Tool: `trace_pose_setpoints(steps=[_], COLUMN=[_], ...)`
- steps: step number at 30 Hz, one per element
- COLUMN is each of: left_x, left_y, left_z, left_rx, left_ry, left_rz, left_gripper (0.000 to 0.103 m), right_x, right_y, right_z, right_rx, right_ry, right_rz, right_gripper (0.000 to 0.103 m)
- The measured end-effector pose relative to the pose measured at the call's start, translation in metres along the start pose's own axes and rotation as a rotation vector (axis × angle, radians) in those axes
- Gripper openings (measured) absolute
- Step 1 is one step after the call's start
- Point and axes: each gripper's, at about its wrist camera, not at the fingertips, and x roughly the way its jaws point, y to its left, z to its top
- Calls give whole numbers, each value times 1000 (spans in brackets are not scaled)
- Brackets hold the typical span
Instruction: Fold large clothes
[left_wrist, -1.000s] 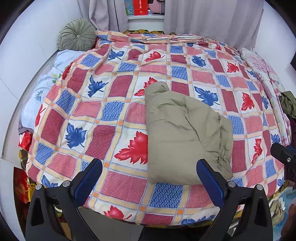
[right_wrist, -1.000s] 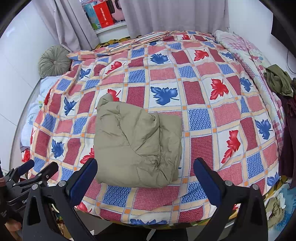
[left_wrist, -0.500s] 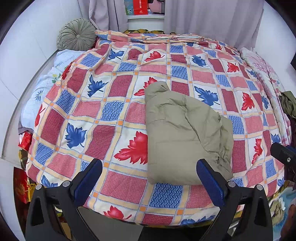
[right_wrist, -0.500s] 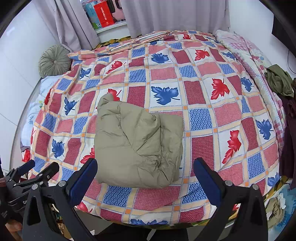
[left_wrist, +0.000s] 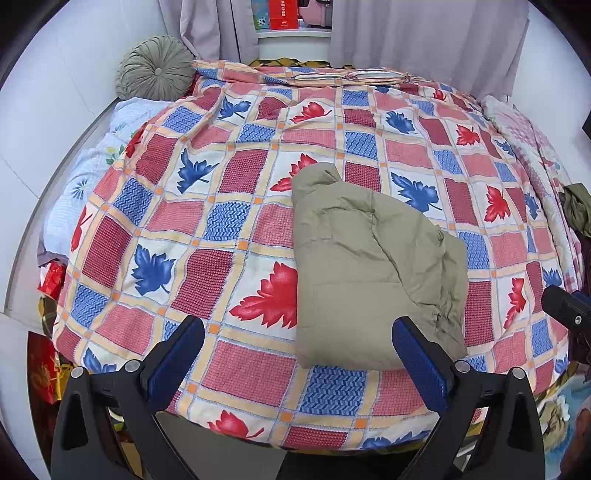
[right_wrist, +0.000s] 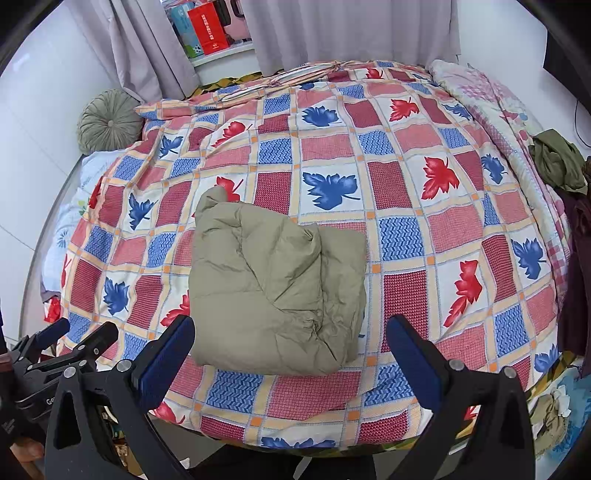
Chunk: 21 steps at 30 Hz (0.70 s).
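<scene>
Left hand-held gripper spread wide, empty; right hand-held gripper likewise, both level.

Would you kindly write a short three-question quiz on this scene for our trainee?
1. True or false: the khaki jacket lies folded on the quilt.
2. Which hand-held gripper holds the jacket: A left, B right, C neither?
3. Fill in: the round cushion sits at the bed's far ____ corner.

Key: 1 true; 2 C, both are open and short of the jacket; 3 left.
</scene>
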Motion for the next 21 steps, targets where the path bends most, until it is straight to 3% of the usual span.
trace_pose_setpoints(steps=[21], left_x=[5], left_y=[4], left_z=[-1], left_rx=[17], left_ry=[-2], left_rz=[-10], left_gripper=[102], right_x=[0], right_y=[2], right_z=[-2], right_rx=[4], right_ry=[2], right_rz=[-1], right_gripper=[103])
